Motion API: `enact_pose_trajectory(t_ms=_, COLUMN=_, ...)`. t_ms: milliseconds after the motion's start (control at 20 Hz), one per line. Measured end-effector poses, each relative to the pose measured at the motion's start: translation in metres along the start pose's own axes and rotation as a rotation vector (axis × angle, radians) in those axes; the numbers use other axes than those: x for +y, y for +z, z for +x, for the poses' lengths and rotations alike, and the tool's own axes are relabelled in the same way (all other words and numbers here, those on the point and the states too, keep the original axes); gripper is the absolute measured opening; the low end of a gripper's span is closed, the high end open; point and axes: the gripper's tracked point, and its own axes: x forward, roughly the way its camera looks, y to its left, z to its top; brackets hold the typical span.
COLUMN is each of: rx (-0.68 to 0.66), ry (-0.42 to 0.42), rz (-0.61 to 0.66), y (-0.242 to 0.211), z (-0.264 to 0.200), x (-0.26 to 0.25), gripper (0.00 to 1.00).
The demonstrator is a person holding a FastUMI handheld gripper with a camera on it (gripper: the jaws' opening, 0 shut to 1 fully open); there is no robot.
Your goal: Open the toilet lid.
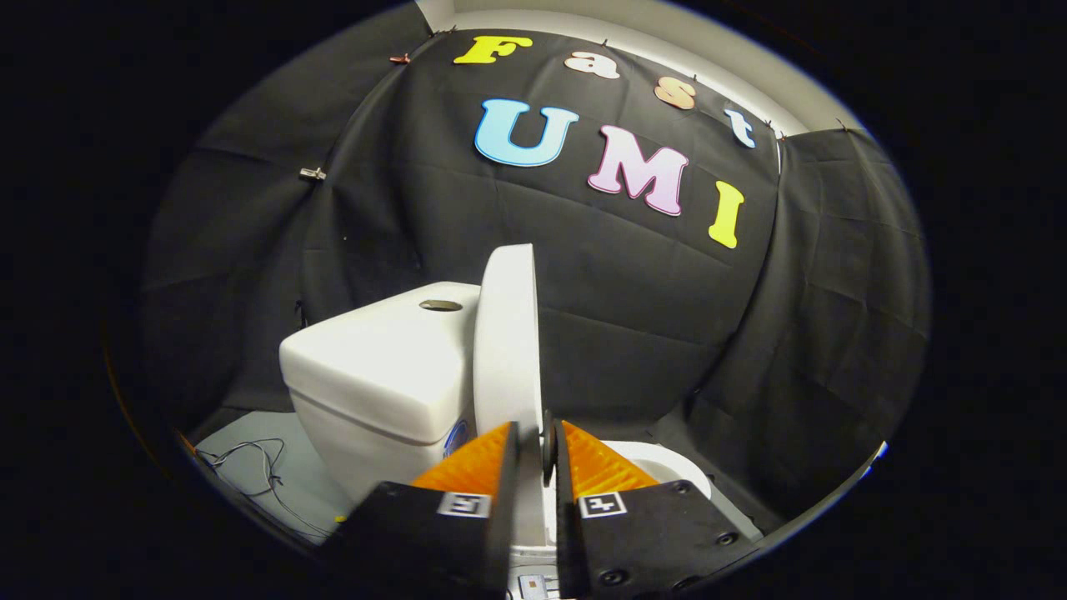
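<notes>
A white toilet stands ahead, its tank [375, 367] left of the fingers. The white lid [506, 342] is raised, standing almost upright edge-on and leaning toward the tank. My gripper [533, 446] has its two fingers closed on the lid's lower edge, one finger on each face. The seat and bowl rim [667, 467] show just beyond the right finger. The rest of the bowl is hidden behind the gripper body.
A round flush button [440, 305] sits on top of the tank. Thin cables [254, 467] lie on the grey floor left of the toilet. Black cloth walls close in behind and to the right of the toilet.
</notes>
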Motion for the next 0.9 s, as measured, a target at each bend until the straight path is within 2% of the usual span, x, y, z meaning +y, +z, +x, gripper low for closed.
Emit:
enact_pose_trajectory(t_ms=100, rx=-0.023, ry=0.009, rz=-0.006, y=0.006, z=-0.001, x=-0.001, gripper=0.37)
enact_pose_trajectory(t_ms=350, rx=-0.023, ry=0.07, rz=0.004, y=0.016, z=-0.01, x=0.003, gripper=1.0)
enact_pose_trajectory(t_ms=550, rx=-0.031, ry=0.087, rz=0.06, y=0.039, z=-0.023, x=-0.009, gripper=0.98)
enact_pose_trajectory(t_ms=900, rx=-0.078, ry=0.104, rz=0.139, y=0.104, z=-0.051, x=-0.048, gripper=0.98)
